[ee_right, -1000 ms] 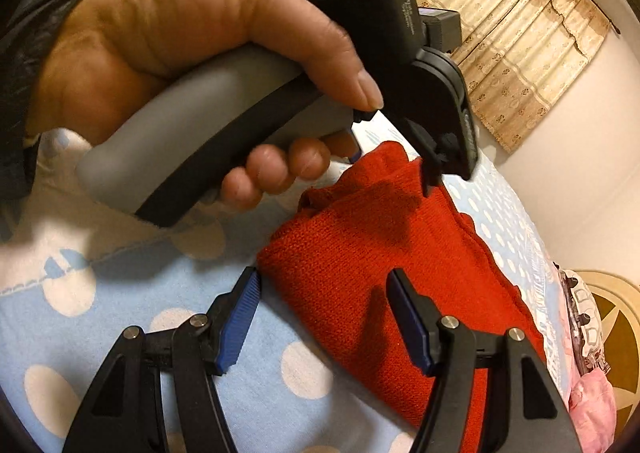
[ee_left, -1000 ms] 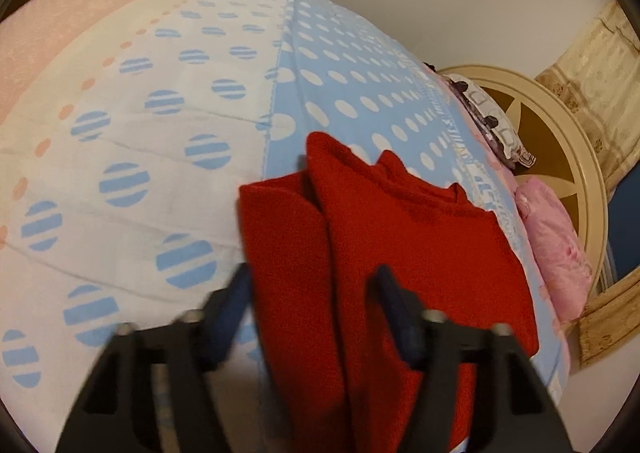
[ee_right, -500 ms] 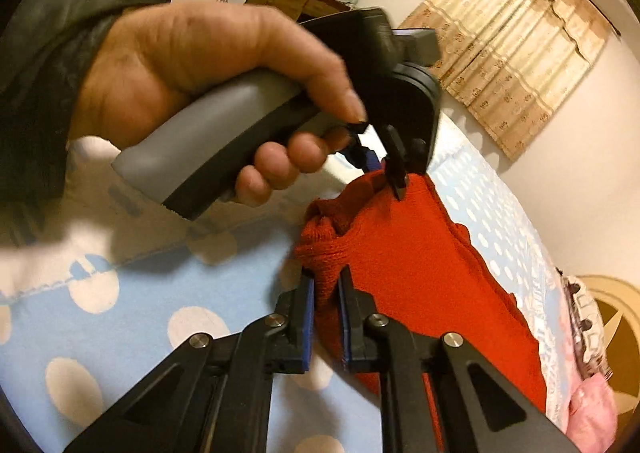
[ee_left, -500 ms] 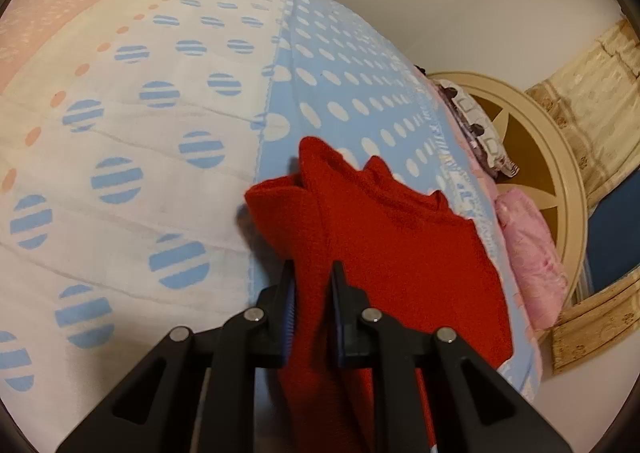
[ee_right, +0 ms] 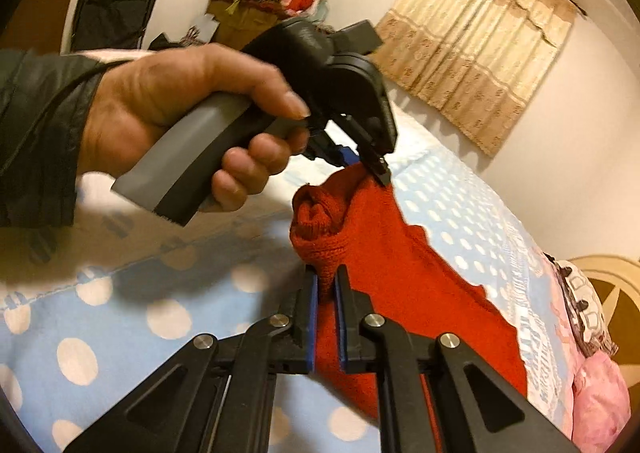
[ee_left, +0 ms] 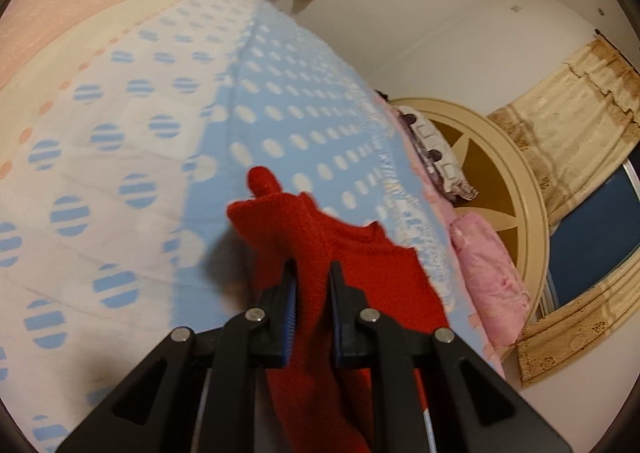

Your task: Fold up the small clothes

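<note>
A small red knitted garment point(ee_left: 360, 265) lies on a dotted blue and white blanket point(ee_left: 288, 101) on a bed. My left gripper point(ee_left: 312, 281) is shut on a bunched edge of it, lifted off the blanket. In the right wrist view the same red garment point(ee_right: 400, 277) hangs between both tools. My right gripper point(ee_right: 326, 285) is shut on its near corner. The other hand-held gripper point(ee_right: 372, 169), gripped by a person's hand point(ee_right: 180, 109), pinches the far corner. The cloth sags from these two raised points down to the blanket point(ee_right: 120, 317).
A pink bundle point(ee_left: 492, 269) and a patterned pillow point(ee_left: 436, 157) lie by the round cream headboard point(ee_left: 516, 189) at the right. Beige curtains point(ee_right: 472, 37) hang on the wall. A cluttered box point(ee_right: 256, 9) and a dark folding chair point(ee_right: 116, 5) stand behind.
Both grippers went from open around the garment's edge to shut on it, then rose, pulling the near edge off the blanket into bunched peaks.
</note>
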`<move>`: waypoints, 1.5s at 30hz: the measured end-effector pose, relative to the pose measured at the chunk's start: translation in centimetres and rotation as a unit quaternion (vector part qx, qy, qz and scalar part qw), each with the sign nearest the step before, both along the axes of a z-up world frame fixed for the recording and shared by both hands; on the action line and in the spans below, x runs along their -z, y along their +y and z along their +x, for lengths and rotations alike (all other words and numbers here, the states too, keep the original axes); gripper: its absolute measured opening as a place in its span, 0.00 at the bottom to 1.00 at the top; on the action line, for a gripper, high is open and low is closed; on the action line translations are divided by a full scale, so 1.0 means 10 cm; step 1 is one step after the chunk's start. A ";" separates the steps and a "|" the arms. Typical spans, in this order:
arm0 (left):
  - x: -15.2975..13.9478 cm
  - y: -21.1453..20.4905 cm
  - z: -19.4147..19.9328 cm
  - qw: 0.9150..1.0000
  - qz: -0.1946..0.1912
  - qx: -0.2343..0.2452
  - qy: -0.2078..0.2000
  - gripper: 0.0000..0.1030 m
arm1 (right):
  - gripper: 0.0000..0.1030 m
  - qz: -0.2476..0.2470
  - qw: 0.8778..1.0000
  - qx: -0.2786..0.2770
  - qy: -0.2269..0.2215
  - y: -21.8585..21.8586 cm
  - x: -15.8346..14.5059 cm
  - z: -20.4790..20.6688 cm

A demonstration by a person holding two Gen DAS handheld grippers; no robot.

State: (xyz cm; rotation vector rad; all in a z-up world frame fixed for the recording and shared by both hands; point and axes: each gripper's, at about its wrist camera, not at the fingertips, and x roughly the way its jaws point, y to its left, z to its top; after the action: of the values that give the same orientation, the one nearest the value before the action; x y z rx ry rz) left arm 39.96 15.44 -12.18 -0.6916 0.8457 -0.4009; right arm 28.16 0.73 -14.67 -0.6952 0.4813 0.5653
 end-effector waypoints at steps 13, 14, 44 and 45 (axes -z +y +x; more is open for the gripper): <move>-0.36 -0.57 0.19 0.998 0.004 0.027 -0.051 0.14 | 0.06 0.053 0.997 0.056 -0.020 -0.59 -0.26 0.21; -0.38 -0.63 0.21 0.998 0.004 0.031 -0.053 0.14 | 0.06 0.058 0.996 0.063 -0.019 -0.66 -0.27 0.23; -0.18 -2.67 0.52 0.980 0.079 0.180 -0.028 0.14 | 0.06 0.128 0.963 0.221 0.088 -2.10 -0.04 0.38; -0.16 -2.72 0.51 0.979 0.096 0.181 -0.023 0.15 | 0.06 0.135 0.960 0.223 0.099 -2.14 -0.03 0.40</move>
State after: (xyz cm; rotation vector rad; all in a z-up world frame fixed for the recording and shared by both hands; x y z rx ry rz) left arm 45.07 -11.77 -10.58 -0.3458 0.9554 -0.6495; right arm 32.20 -20.63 -14.34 -0.2541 0.7092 0.2651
